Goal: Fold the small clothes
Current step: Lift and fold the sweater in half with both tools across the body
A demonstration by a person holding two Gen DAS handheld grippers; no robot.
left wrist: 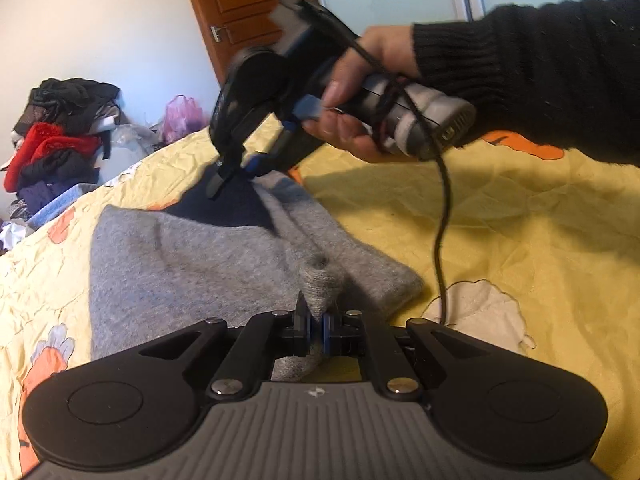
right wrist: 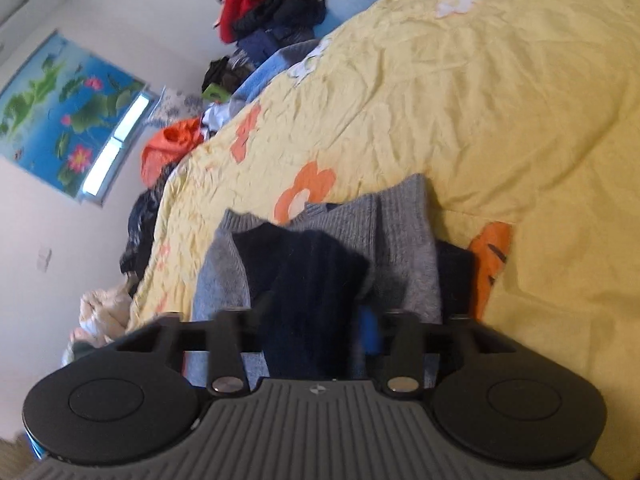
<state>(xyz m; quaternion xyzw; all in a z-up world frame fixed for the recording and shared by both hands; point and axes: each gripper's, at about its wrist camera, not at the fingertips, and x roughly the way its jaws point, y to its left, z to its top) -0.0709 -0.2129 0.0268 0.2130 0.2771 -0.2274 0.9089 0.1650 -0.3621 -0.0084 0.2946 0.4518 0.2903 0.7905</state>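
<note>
Yellow flowered bedspread (left wrist: 520, 240) (no legible writing), both grippers' fingers clamped on grey sweater (left wrist: 180, 272).

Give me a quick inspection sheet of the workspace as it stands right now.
Surface: yellow bedspread with orange flowers, wrinkled.
Job's things: grey sweater with navy panel, lying on the bedspread, partly lifted.
Clutter: clothes pile beyond the bed's far edge; pink bag next to it.
Grippers: left gripper shut on a pinch of grey knit; right gripper on the navy part, held by a hand in a black sleeve.
Cables: black cable hanging from the right gripper onto the bedspread.
Surroundings: wooden door, white wall, lotus poster.
</note>
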